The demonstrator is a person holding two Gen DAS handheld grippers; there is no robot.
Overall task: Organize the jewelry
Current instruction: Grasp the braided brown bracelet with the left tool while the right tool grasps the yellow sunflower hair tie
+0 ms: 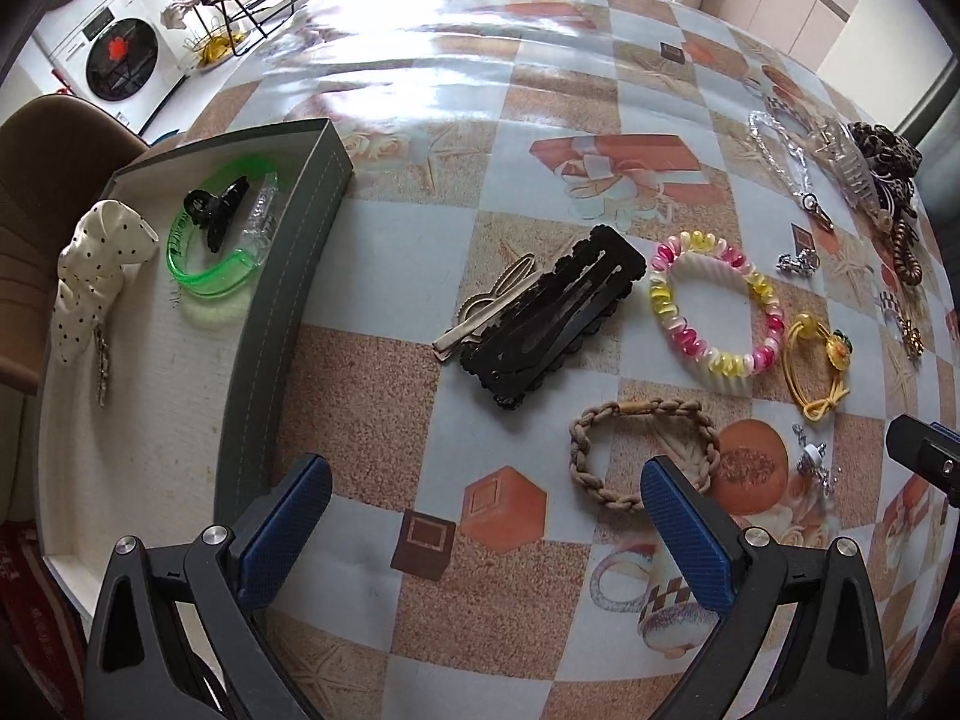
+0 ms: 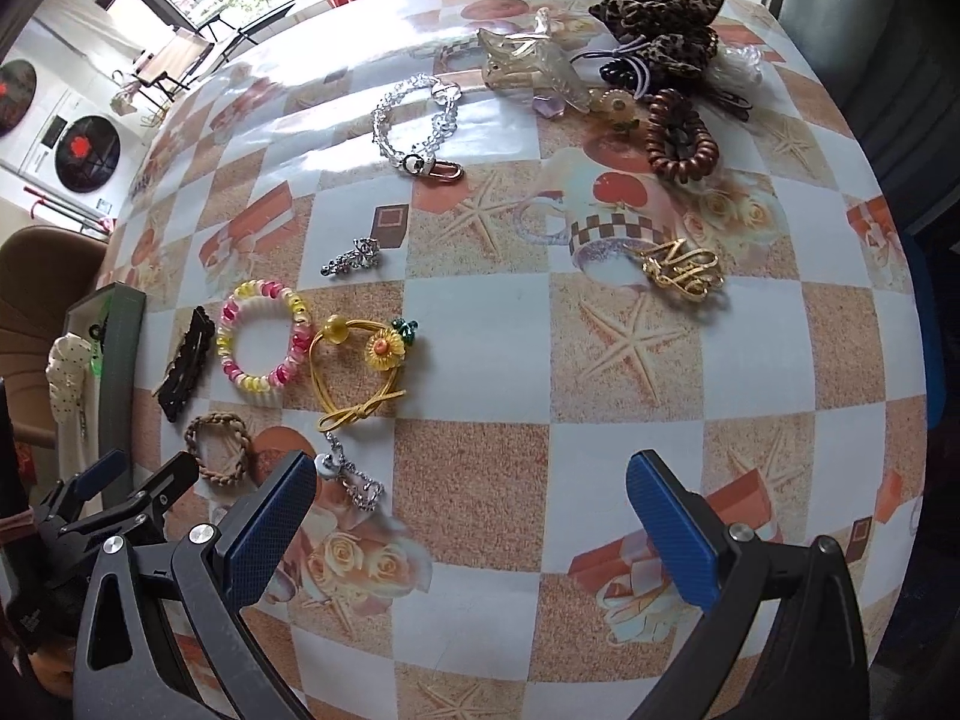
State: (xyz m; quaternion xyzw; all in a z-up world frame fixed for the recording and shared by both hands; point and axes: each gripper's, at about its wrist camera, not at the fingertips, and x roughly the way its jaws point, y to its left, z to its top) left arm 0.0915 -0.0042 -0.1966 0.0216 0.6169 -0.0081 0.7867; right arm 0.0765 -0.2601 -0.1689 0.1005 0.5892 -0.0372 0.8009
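Left gripper [image 1: 486, 504] hanging wide open, holding nothing, near braided bracelet [image 1: 645, 456] on table [image 1: 360, 396]. Right gripper [image 2: 471, 504] also spread, empty. I am picking next piece. Thinking: grab braid, carry to box [image 1: 288, 252] on left.

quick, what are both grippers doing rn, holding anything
Left gripper: jaws open, holding nothing, above the table near the braided bracelet.
Right gripper: jaws open, holding nothing.
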